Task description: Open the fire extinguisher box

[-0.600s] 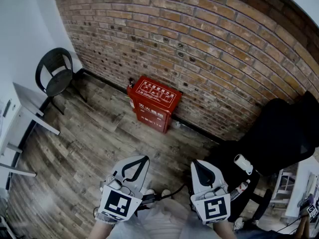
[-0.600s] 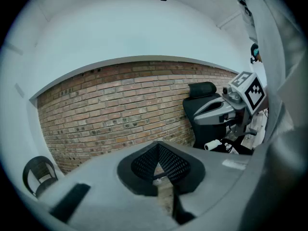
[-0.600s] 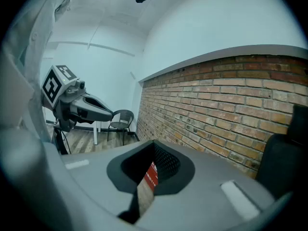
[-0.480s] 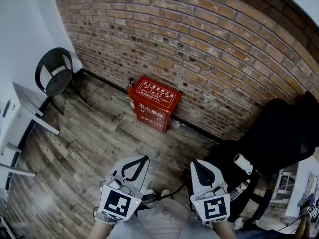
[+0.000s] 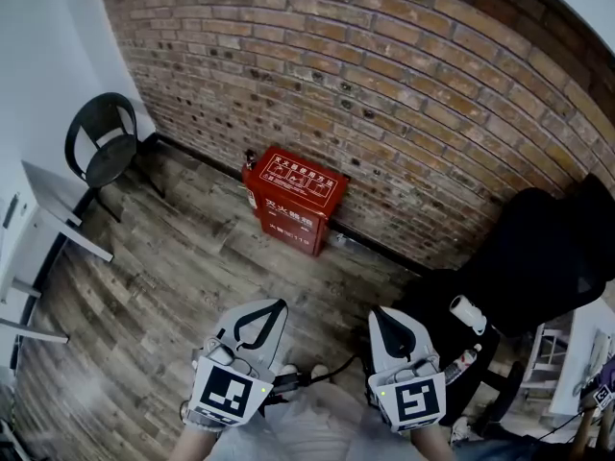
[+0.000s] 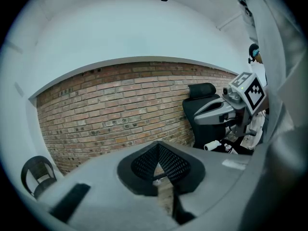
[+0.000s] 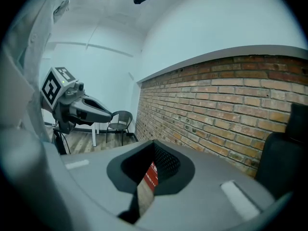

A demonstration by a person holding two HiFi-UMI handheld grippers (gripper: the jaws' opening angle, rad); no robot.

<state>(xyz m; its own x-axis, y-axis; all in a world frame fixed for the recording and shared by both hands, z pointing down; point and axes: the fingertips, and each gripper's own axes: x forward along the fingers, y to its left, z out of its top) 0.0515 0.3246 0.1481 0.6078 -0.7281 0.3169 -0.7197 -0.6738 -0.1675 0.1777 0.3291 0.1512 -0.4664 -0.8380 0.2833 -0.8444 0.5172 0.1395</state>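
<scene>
Holding both tools low and close to your body, you've got nothing in either one right now. Your left gripper [image 5: 282,305] has its jaws pressed together, just a thin slit between them, and its own view only shows brick wall [image 6: 120,105] past the tips. Same deal with your right gripper [image 5: 377,314]: closed all the way, empty, with a sliver of red showing through the slit in its view.

That red is the fire extinguisher box [image 5: 293,200]. It's sitting on the wood floor [image 5: 173,277], backed up against the foot of the wall, lid down, well apart from both grippers. Off to your left there's a black chair [image 5: 101,147], and a dark office chair [image 5: 538,257] sits to your right.
</scene>
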